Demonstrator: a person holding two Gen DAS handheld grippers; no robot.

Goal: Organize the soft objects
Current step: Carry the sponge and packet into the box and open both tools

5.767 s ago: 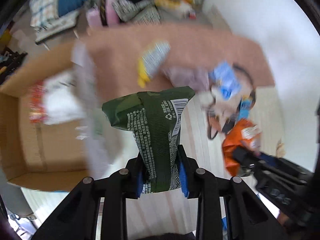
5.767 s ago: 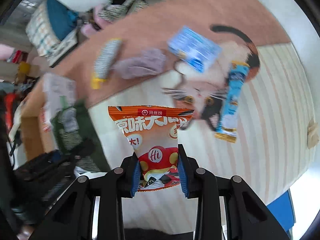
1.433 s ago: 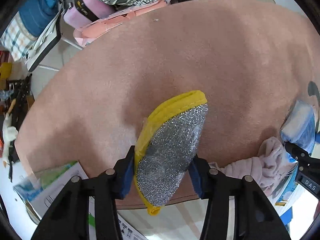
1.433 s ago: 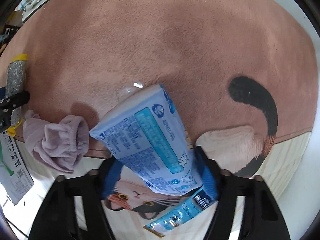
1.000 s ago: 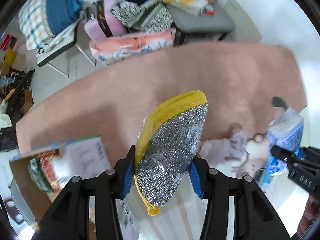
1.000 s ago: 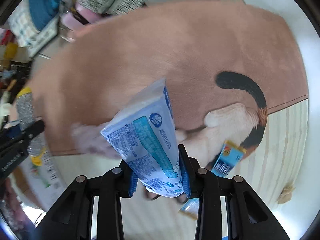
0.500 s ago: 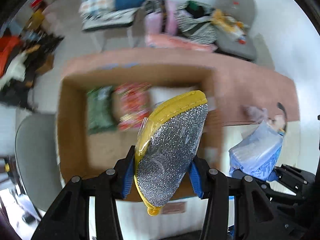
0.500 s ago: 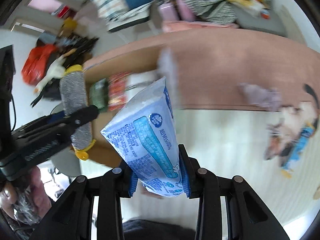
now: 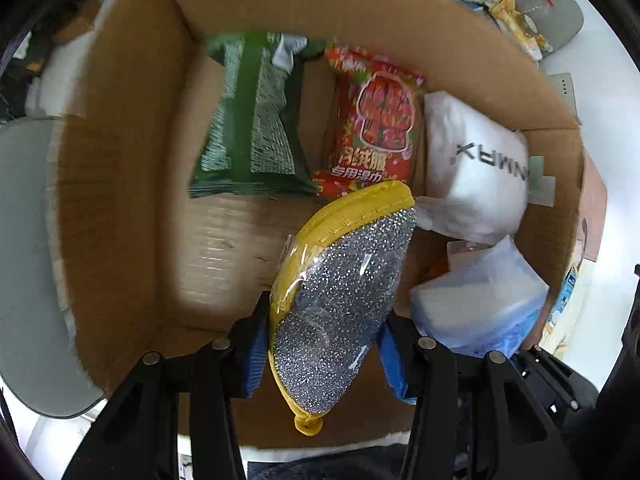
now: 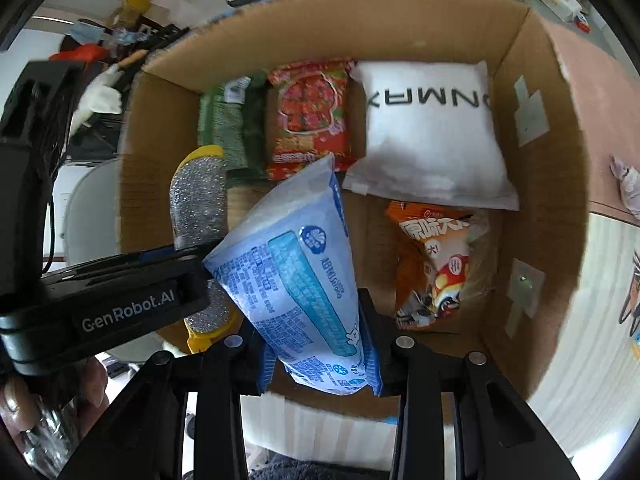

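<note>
A silver scouring pad with yellow trim [image 9: 340, 296] is clamped between the fingers of the left gripper [image 9: 324, 354], above an open cardboard box [image 9: 120, 184]. A blue tissue pack [image 10: 304, 276] is clamped by the right gripper [image 10: 320, 354] beside it. Inside the box lie a green packet [image 9: 248, 120], a red packet [image 9: 372, 128], a white pillow [image 10: 428, 132] and an orange packet [image 10: 436, 256].

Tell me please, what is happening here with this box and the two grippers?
A person is packing soft items into a cardboard box. The left gripper holds a silver and yellow scrubbing pad over the box, and the right gripper holds a blue packet beside it. Neither is released yet. In the box lie a green packet, a red packet, a white pillow and an orange snack bag.
</note>
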